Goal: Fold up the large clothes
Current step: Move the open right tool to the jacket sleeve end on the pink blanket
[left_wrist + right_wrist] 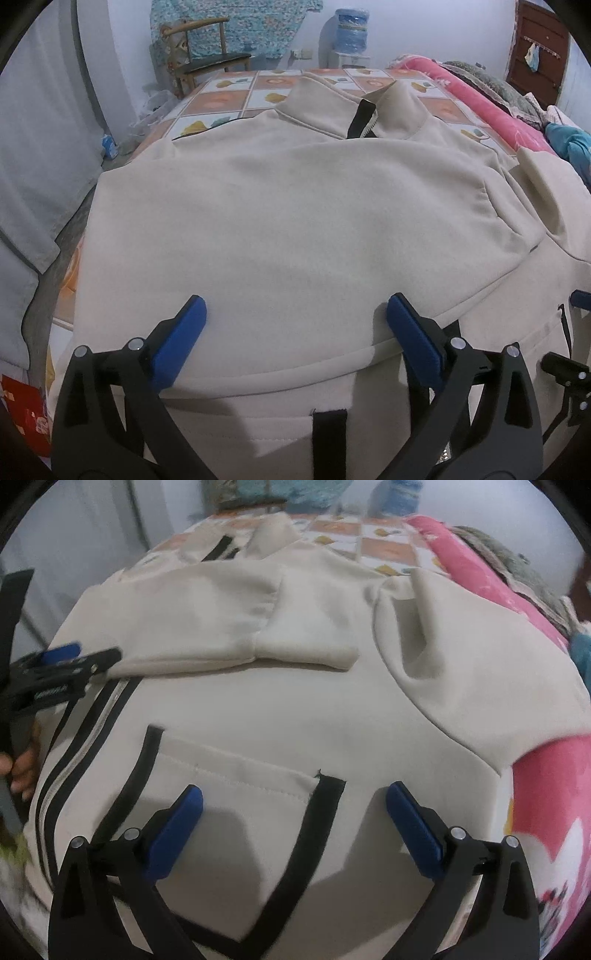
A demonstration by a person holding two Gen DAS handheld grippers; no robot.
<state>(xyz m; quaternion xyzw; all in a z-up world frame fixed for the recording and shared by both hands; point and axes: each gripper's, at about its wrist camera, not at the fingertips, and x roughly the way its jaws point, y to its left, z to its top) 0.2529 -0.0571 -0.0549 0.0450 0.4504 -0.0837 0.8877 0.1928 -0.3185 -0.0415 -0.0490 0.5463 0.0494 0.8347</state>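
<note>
Up close, both grippers hang over the bottom of the jacket with nothing in them: the left gripper [295, 306] has its blue pads spread wide over the hem band, and the right gripper [293, 794] is just as wide open over the black-trimmed pocket [236, 775]. The cream zip-up jacket [295, 221] lies front up on the bed, with its zipper [88, 723] running up between the two grippers. A bit further out, one sleeve [207, 627] is folded across the chest, and the collar [354, 110] sits at the far end on the checkered bedsheet [229, 96]. Looks like thick fleece, so soft and floppy, a bit heavy, not slippery; I'd pinch the doubled hem band near both bottom corners, since a single layer would just sag. Pink blanket [480, 565] sits off to the right.
</note>
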